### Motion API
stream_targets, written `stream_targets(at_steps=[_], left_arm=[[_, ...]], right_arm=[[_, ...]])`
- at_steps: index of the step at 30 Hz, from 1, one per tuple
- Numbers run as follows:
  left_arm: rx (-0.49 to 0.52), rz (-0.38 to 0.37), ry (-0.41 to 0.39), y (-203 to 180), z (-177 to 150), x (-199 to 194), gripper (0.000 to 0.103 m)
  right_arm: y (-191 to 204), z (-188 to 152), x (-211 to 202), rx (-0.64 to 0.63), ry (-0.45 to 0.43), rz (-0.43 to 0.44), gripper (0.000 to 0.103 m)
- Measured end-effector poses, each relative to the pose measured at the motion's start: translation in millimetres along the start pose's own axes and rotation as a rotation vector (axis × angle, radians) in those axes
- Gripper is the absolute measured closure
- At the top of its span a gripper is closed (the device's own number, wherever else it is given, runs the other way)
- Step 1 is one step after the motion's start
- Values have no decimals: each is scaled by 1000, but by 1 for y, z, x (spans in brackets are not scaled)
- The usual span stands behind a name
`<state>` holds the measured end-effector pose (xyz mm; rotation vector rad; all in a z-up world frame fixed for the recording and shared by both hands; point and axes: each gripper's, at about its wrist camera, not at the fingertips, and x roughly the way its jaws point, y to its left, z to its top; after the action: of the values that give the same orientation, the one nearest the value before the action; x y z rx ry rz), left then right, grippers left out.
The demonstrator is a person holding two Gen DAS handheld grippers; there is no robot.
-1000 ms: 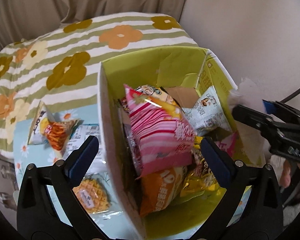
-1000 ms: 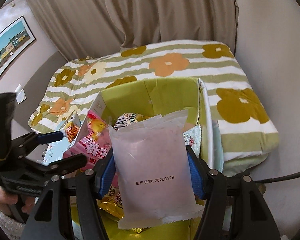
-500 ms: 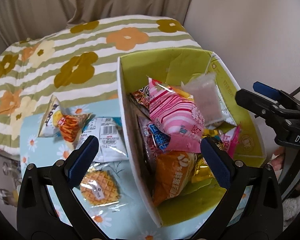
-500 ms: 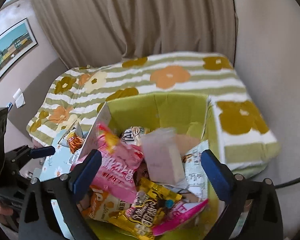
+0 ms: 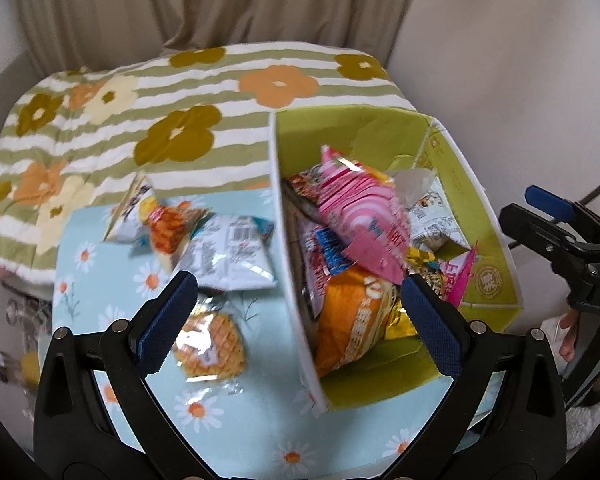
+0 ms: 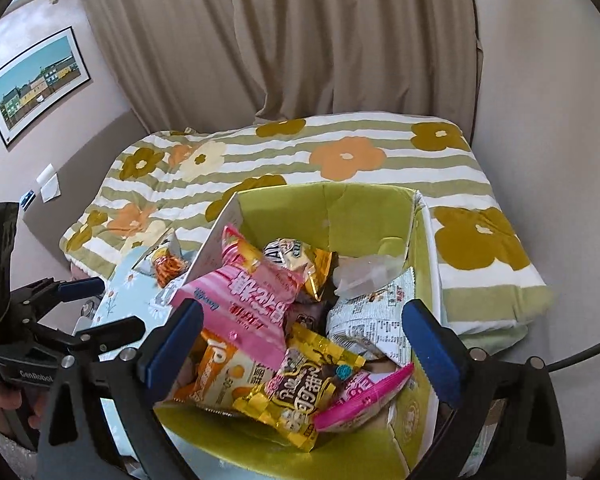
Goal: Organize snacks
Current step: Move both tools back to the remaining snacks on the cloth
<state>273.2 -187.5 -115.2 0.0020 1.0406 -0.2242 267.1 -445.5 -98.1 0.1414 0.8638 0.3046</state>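
Right hand-held gripper (image 6: 302, 338): jaws stood wide apart over the box, nothing between the blue pads, nothing held.
Left hand-held gripper (image 5: 298, 316): also spread wide and empty, straddling the box's left wall, one finger over the blue cloth, the other over the box.
Box (image 6: 364, 208): lime-green inside, white outside, open at the top, crammed with snack packets.
Pale pink packet (image 6: 366, 272): lay loose near the back right of the box, on top of a newsprint-patterned bag (image 6: 376, 320), clear of both grippers.
Pink striped bag (image 5: 360, 220): on top of the heap, tilted, toward the left wall.
Orange bag (image 5: 352, 320): under the pink one, at the near left of the box.
Yellow bag (image 6: 304, 392): at the front of the box, beside a bright pink packet (image 6: 364, 396).
Blue daisy cloth (image 5: 240, 420): lay left of the box, on the flowered striped bedspread (image 5: 172, 92).
Outside the box: a waffle packet (image 5: 210, 340) just beyond the left finger, a silver-white packet (image 5: 228, 256) farther back, and an orange snack bag (image 5: 168, 228) behind that, all on the cloth.
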Motion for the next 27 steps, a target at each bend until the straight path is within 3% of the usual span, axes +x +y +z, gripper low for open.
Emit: stream_targets(at_steps=[6,14,27], left_arm=[[-77,73,10,46,-20,-20,2],[-117,81,-26,109,-33,-42,2],[42,-85,16,211,-8,-21,2]], right_arm=[[16,-6,-4,-6,-7,37,4],[66,-9,-3,-22,-19,41,4],[197,-32,32,86,-31,-51,4]])
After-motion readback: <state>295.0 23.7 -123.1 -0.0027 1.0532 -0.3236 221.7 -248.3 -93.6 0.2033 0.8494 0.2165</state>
